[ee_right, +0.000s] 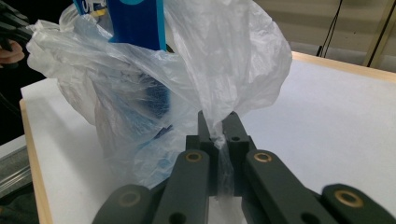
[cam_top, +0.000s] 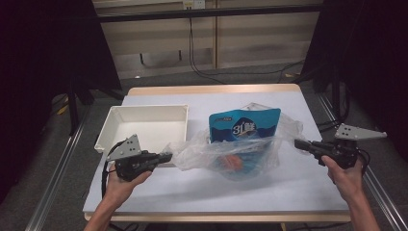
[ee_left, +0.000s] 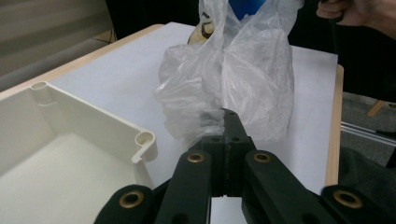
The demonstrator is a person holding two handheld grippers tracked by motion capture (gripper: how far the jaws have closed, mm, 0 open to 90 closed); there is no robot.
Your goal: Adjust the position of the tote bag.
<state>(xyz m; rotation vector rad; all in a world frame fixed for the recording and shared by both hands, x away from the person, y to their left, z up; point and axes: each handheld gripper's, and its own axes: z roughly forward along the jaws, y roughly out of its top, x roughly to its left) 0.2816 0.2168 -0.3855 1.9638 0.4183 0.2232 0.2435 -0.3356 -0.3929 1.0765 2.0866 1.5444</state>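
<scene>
1. My left tongs [cam_top: 166, 157] are clamped tight on the left edge of the clear plastic bag [cam_top: 231, 149]; my right tongs [cam_top: 299, 144] are pinched on its right edge.
2. Pulling apart, probably to spread the mouth.
3. Blue pouch [cam_top: 244, 126] stands inside, mid-table [cam_top: 288, 192], nearer the front edge.
4. White tray [cam_top: 144, 126] sits by the left edge, apparently spare.

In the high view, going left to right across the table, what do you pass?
White tray → left gripper, shut on the plastic bag → clear plastic bag holding a blue pouch → right gripper, shut on the bag's other side.
</scene>
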